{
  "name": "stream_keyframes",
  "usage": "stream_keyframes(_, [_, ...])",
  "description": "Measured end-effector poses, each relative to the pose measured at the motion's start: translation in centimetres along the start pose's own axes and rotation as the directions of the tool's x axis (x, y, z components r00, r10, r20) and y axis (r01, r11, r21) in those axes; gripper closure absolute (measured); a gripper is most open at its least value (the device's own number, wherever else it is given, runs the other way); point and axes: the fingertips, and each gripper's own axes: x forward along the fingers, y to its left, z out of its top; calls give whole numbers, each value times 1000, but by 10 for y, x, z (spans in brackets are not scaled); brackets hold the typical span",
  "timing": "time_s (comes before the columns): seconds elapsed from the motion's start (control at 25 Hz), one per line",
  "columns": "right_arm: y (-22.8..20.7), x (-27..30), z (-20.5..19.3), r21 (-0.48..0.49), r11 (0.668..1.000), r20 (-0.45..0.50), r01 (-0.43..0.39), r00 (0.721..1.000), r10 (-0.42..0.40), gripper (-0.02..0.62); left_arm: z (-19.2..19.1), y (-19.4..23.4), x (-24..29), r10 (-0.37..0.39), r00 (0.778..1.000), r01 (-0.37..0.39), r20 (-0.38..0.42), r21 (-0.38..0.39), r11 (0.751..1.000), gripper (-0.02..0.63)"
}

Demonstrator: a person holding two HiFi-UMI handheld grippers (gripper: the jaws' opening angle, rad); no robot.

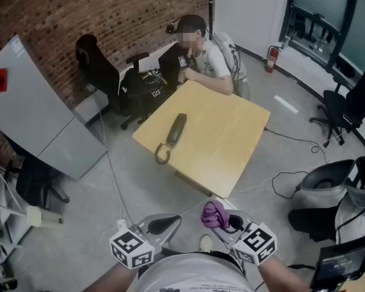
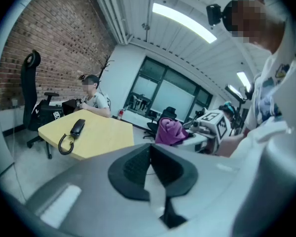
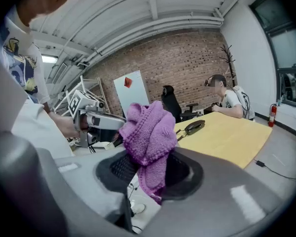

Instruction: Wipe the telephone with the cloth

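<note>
Right gripper view: the right gripper [image 3: 148, 171] has its jaws closed on the purple knitted cloth [image 3: 149, 132]. They pinch a fold low down, so most of the bunch stands out ahead of the jaws and a short tail hangs below them. Judgement: gripped this way, the loose wad in front is the part that would meet the phone, with the hard jaws clear of it.

Left gripper view: the left gripper [image 2: 149, 163] has its jaws fully together with nothing between them. It hangs level with the right gripper and close beside it, so it is probably only being carried along. It would have to open before it could steady anything.

Head view: the telephone [image 1: 177, 128], a dark handset, lies flat on the yellow tabletop [image 1: 231, 145]. Its coiled cord [image 1: 162, 154] loops off the end nearer the jaws. The handset is well ahead of both pairs of jaws and touches neither them nor the cloth. A seated person [image 1: 208, 56] leans on the far edge of the tabletop, beyond the handset.

Judgement: the cloth is secured and the wiping has not begun. The next move is to bring the cloth forward onto the handset.
</note>
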Motion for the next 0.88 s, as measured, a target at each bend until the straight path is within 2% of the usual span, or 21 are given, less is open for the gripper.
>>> stream_keyframes(0.24, [31,13,2,-5,998,-5,58,998,-58,474,9,-3,-25,-84,996,83,11,55,995,603])
stream_keyframes(0.56, [96,53,10,28,994,2,104,995,-104,474,-12,24,-100,-104,994,105,-13,43,994,603])
stream_keyframes(0.88, [137,77,27,18,986,30,163,986,-164,474,-26,32,-143,-179,982,182,-55,61,981,603])
